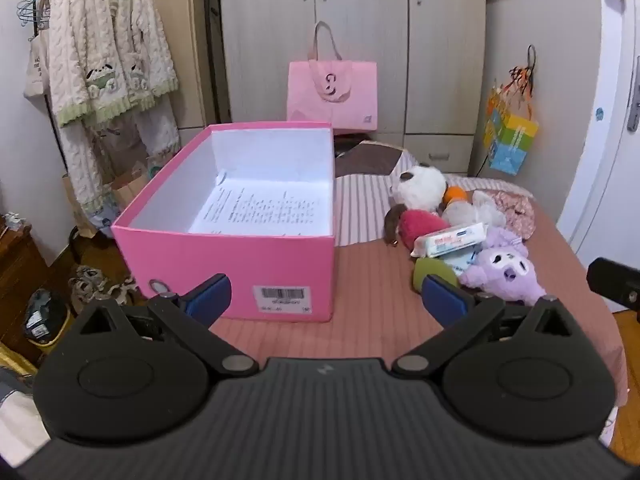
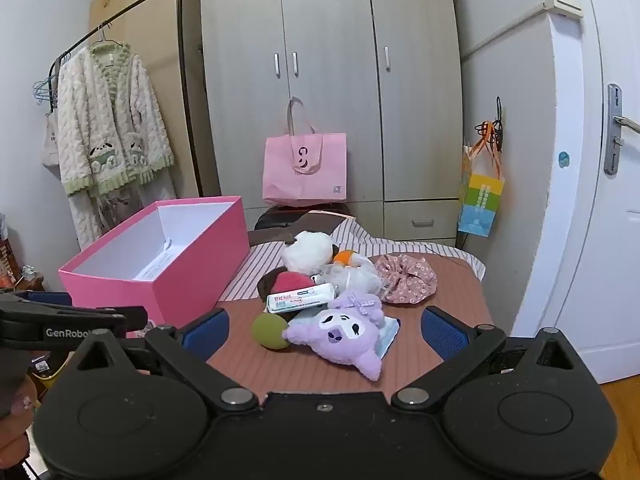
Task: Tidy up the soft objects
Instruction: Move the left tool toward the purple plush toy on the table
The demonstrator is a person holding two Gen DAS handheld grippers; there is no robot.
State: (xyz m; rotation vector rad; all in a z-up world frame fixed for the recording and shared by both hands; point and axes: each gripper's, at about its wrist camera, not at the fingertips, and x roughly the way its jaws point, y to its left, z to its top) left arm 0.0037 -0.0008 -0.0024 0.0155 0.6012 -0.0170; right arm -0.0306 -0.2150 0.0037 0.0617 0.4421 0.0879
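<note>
An open pink box with printed paper inside stands on the left of a pink-brown bed cover. To its right lies a heap of soft things: a purple plush, a green ball, a red plush, a white plush, a wipes pack and a floral scrunchie. My left gripper is open in front of the box. My right gripper is open, with the purple plush lying between and beyond its fingers, untouched.
A pink tote bag leans on the grey wardrobe behind the bed. Fluffy pyjamas hang on a rack at left. A colourful bag hangs at right, beside a white door. The left gripper's body shows at the right view's left edge.
</note>
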